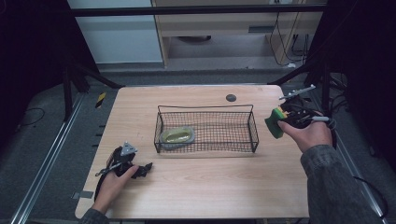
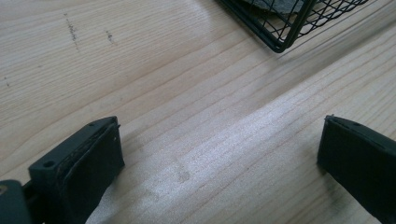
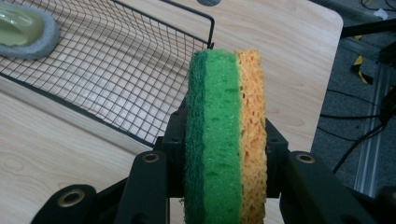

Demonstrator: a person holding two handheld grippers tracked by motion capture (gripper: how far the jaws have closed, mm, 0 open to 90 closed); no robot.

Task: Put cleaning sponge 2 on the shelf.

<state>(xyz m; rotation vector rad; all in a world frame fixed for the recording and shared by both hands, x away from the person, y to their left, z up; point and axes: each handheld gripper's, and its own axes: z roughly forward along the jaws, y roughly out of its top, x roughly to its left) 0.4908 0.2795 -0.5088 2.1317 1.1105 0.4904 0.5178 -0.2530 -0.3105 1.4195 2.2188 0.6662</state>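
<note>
Green-and-orange sponge (image 3: pixel 226 135) sits pinched upright in your right gripper (image 1: pixel 280 122), off the table; the wire basket (image 1: pixel 254 128) lies just to its left, long axis crosswise; your left gripper (image 2: pixel 219 163) rests gaping, empty, farther away.

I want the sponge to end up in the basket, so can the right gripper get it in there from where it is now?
Probably yes. The right gripper holds the sponge just beyond the wire basket at its right end. The basket's top is open, and its only content, a soap dish, sits at the far left end.
</note>
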